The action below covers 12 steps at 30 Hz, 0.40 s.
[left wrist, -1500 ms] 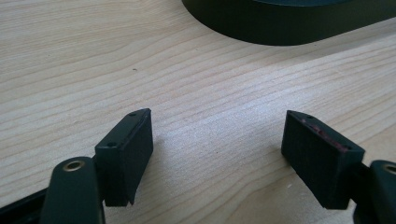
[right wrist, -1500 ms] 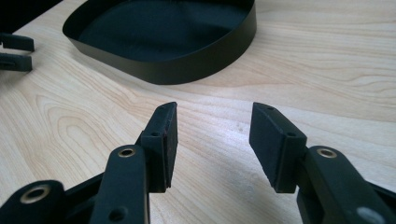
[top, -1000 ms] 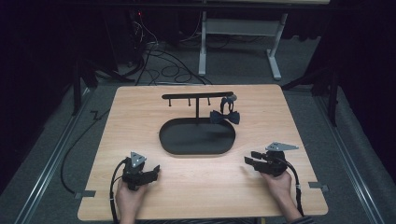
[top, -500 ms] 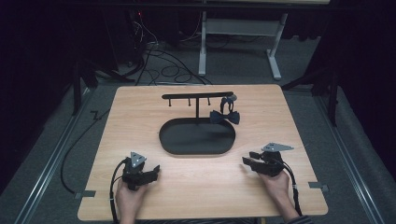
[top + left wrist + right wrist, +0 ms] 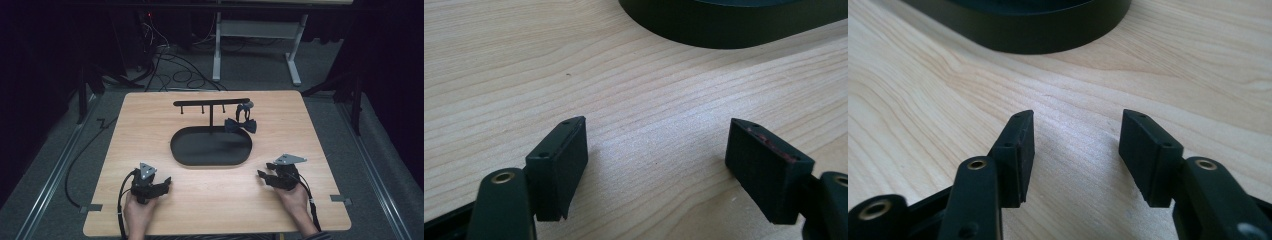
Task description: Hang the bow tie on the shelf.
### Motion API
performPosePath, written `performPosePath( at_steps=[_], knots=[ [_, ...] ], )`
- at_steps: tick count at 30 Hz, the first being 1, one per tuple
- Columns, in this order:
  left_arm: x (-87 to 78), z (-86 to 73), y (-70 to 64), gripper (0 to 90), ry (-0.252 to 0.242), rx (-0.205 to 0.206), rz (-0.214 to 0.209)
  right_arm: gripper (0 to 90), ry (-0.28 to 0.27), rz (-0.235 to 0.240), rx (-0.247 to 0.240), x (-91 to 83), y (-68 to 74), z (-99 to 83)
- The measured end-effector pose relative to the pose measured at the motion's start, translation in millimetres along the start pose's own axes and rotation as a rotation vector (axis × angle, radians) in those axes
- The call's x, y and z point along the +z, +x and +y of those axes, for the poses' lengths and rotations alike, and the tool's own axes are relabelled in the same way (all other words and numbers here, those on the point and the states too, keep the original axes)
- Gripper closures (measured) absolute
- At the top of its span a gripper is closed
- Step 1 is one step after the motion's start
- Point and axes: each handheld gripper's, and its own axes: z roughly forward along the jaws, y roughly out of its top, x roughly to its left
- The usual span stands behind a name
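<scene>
A black oval tray forms the base of a T-shaped stand at the middle of the wooden table. From the stand's right end hangs a black bow tie on its strap. My left gripper rests low near the front left, jaws wide open on bare wood, the tray's wall ahead of it. My right gripper sits front right, also open with nothing between its jaws, facing the tray's rim.
Small hooks line the stand's crossbar. A cable trails from each gripper toward the table's front edge. Behind the table stands a white metal frame with loose cables on the grey floor. Black rails run along both sides of the table.
My right gripper has drifted slightly toward the front of the table. The left gripper has stayed put.
</scene>
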Motion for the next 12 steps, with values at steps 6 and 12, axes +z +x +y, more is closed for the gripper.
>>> performPosePath(
  at_steps=[6,12],
  knots=[
    [0.0,-0.1,0.0,25.4,0.000,0.000,-0.001,46.4,0.010,-0.025,-0.036,1.7,5.0,0.9],
    [0.0,0.0,0.0,25.4,0.000,0.000,0.000,45.2,0.011,-0.024,-0.037,1.8,5.1,0.9]
  ],
)
